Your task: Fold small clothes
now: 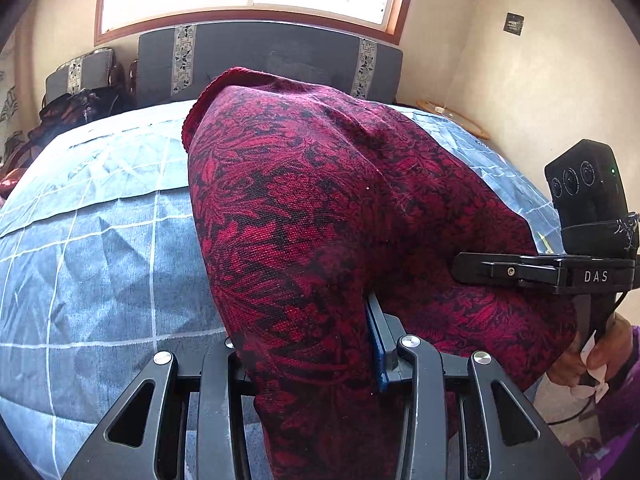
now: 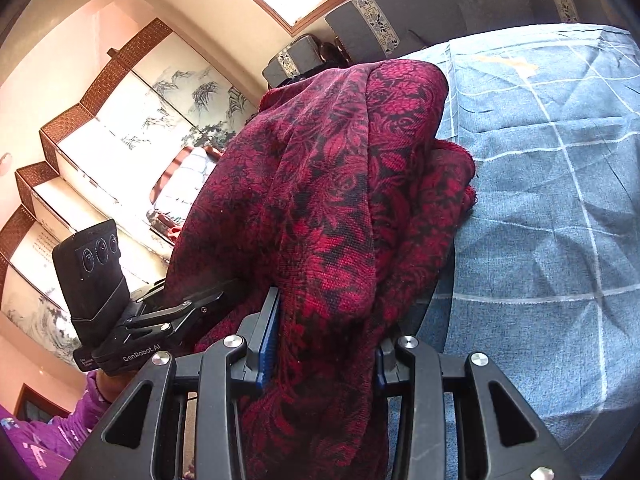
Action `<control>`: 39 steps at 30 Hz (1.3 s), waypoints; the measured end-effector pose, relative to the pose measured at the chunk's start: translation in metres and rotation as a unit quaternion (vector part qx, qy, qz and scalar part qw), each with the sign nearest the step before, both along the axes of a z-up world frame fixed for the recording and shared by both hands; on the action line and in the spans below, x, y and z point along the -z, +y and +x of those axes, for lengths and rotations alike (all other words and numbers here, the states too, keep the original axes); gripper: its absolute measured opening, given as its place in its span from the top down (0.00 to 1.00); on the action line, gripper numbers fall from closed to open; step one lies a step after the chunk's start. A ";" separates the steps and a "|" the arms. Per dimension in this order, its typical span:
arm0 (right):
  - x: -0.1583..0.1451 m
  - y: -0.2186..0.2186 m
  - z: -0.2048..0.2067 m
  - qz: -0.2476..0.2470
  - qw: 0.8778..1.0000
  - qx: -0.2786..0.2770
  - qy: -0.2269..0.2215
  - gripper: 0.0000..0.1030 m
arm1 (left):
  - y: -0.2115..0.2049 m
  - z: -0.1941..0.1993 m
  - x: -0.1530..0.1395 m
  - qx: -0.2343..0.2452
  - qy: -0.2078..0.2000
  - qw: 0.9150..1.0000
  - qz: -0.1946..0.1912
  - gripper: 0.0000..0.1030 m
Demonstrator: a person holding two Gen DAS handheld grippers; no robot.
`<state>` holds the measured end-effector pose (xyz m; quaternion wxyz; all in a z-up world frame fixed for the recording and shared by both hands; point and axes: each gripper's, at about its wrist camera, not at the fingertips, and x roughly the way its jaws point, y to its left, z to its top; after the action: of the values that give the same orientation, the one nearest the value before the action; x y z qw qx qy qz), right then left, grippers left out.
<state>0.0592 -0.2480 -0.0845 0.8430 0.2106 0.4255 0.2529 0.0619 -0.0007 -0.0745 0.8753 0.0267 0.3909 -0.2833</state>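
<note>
A red and black patterned knit garment [image 1: 320,208] hangs stretched between both grippers above the bed; it also shows in the right wrist view [image 2: 340,200]. My left gripper [image 1: 308,344] is shut on one edge of the garment, which drapes over its fingers. My right gripper [image 2: 324,336] is shut on another edge, with cloth bunched between its blue pads [image 2: 269,332]. The right gripper also shows at the right of the left wrist view [image 1: 472,270], and the left gripper at the left of the right wrist view [image 2: 216,300]. The fingertips are hidden by cloth.
A bed with a blue-grey checked cover [image 1: 100,240] lies under the garment. A dark headboard [image 1: 280,56] and a window stand behind it. Dark clothes [image 1: 76,112] lie at the bed's far left. A folding screen [image 2: 120,128] stands by the wall.
</note>
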 end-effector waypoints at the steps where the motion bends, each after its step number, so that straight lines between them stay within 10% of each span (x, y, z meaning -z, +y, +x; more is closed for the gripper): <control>1: 0.001 0.002 -0.001 -0.004 1.000 0.000 -0.001 0.66 | -0.001 0.000 0.002 -0.001 -0.001 1.000 0.000 0.63; 18: 0.017 0.008 -0.003 -0.009 1.000 -0.002 0.009 0.66 | 0.005 -0.022 0.020 -0.028 0.002 0.999 -0.015 0.61; 24: 0.022 0.010 -0.004 -0.019 1.000 0.002 0.008 0.61 | 0.008 -0.027 0.025 -0.046 -0.006 0.999 -0.008 0.44; 29: 0.027 0.010 -0.007 -0.029 0.999 0.012 0.004 0.50 | 0.008 -0.039 0.024 -0.078 -0.054 0.995 0.026 0.20; 39: -0.014 0.011 -0.052 -0.073 0.989 0.079 -0.098 0.47 | 0.015 -0.078 -0.014 -0.173 -0.173 0.969 0.043 0.07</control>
<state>0.0071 -0.2375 -0.0706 0.9113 0.1556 0.3398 0.1729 -0.0159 0.0146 -0.0604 0.9635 0.0449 0.2437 -0.1014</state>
